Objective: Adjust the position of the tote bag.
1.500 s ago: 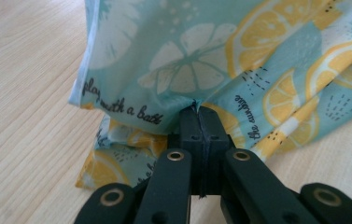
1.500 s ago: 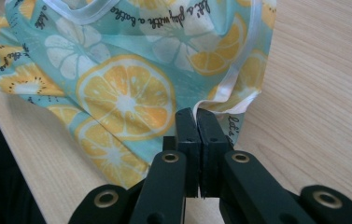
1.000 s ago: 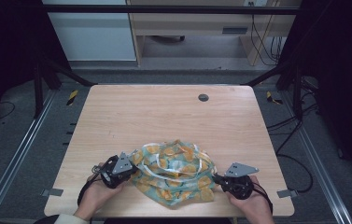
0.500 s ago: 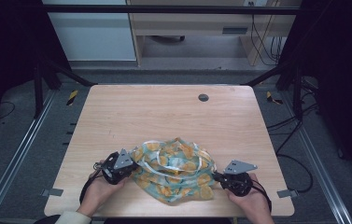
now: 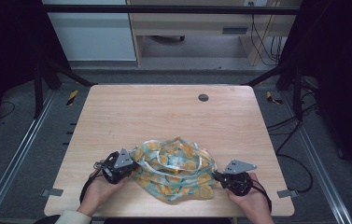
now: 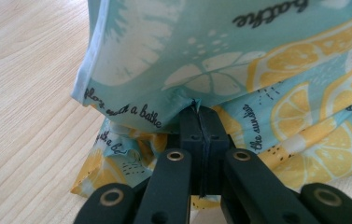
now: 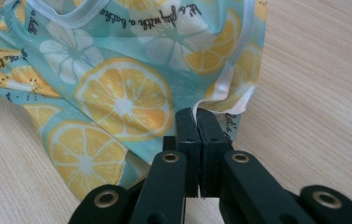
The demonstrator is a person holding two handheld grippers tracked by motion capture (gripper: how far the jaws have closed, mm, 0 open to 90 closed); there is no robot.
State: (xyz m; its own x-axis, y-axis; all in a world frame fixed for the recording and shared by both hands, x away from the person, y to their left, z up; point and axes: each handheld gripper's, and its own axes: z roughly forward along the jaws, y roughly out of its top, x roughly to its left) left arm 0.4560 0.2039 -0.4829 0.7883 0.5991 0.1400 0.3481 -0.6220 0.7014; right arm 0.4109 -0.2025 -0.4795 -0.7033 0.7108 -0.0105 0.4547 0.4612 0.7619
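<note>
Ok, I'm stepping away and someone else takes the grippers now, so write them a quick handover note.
Left gripper: shut on the lemon-print cloth, at its left side.
Right gripper: shut on the cloth's right edge.
The cloth lies bunched at the near edge of the wooden table, between both hands.
Done: both sides gripped.
Left: probably pull it apart and lay it flat.

Cloth (image 6: 239, 56) print reads "a bathe", "the sunshine"

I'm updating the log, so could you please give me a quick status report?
Left gripper shut on lemon-print cloth, right gripper shut on its other side. Cloth bunched on table between them. Nothing in the way.
</note>
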